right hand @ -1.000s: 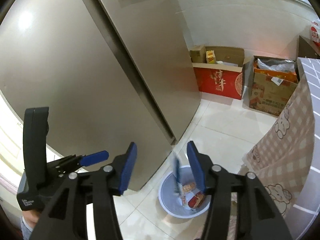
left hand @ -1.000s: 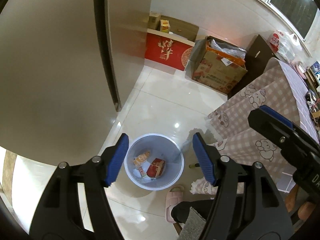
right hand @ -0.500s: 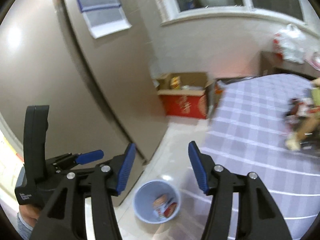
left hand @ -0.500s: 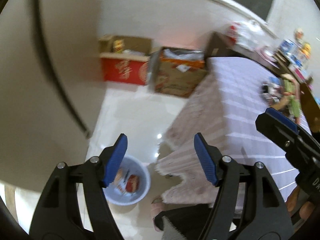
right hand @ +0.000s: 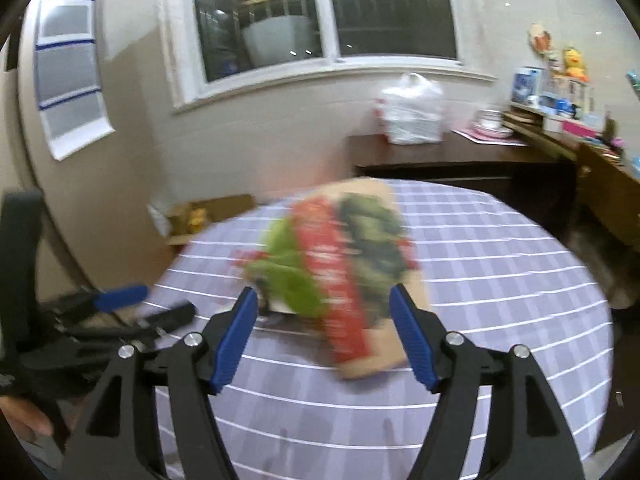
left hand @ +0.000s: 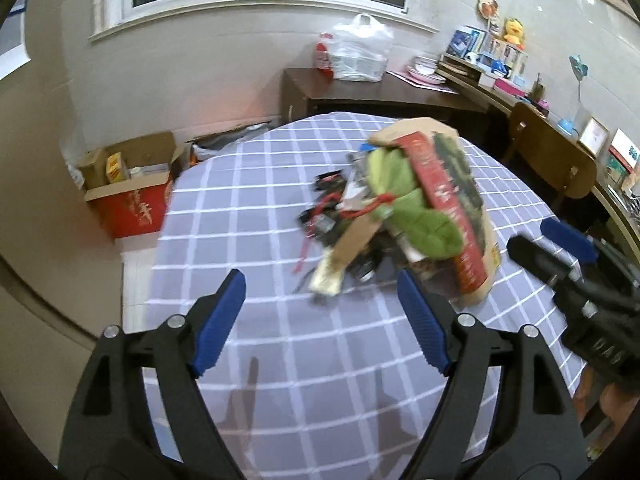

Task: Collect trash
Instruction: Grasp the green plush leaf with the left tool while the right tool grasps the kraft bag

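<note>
Since the earlier frames, both views have swung up from the floor bin to the table (left hand: 280, 360), covered in a lilac checked cloth. Left gripper (left hand: 322, 320): blue pads spread wide apart, nothing between them, held above the near part of the table. Right gripper (right hand: 324, 336): pads likewise wide apart and empty, hovering just in front of the trash pile (left hand: 400, 216); its view is motion-blurred. The pile lies near the table's middle. Its largest piece, a brown paper bag (left hand: 460, 208) with a red band, lies on its side, long axis running from the far centre of the table toward the near right edge in the left view. Green crumpled material (left hand: 412, 208) spills from the bag to its left, beside dark and red wrappers (left hand: 328, 216). Behind the table: a dark sideboard (left hand: 360, 92) carrying a white plastic bag (left hand: 360, 56); cardboard boxes (left hand: 128, 184) stand on the floor at left.
</note>
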`<state>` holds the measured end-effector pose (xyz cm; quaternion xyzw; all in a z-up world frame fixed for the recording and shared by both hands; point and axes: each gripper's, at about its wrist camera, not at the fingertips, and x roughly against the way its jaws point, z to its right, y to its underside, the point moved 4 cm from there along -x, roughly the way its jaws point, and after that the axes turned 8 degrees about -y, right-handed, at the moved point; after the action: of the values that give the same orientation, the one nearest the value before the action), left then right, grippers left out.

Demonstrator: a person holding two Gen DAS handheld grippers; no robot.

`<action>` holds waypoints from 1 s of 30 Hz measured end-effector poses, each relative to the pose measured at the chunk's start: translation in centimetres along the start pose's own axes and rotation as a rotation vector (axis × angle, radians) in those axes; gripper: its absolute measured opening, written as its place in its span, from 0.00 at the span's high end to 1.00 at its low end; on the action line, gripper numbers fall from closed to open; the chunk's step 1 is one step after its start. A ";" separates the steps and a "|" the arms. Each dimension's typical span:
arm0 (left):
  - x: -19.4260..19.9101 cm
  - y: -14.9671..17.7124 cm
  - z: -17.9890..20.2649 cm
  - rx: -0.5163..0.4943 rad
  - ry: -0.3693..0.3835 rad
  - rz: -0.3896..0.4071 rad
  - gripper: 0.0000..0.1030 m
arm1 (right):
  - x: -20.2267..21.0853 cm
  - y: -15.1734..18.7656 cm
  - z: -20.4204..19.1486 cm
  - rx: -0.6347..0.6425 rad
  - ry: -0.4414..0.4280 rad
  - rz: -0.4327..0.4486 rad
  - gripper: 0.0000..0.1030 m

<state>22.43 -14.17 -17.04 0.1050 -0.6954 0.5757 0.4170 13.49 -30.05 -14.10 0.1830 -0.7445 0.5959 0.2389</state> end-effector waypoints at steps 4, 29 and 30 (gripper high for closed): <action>-1.2 -0.6 1.3 -0.017 -0.005 -0.013 0.25 | -2.4 1.5 1.9 -0.020 0.012 -0.106 0.28; -4.3 -5.0 4.1 -0.074 0.059 0.028 0.25 | -6.3 -1.2 5.5 -0.136 -0.128 -0.156 0.54; -4.5 -5.6 4.6 -0.081 0.067 0.038 0.25 | -6.3 -1.3 5.8 -0.154 -0.143 -0.157 0.54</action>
<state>26.66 -21.51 -16.15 0.0552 -0.7056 0.5581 0.4330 18.58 -36.12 -17.68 0.2639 -0.7867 0.5018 0.2444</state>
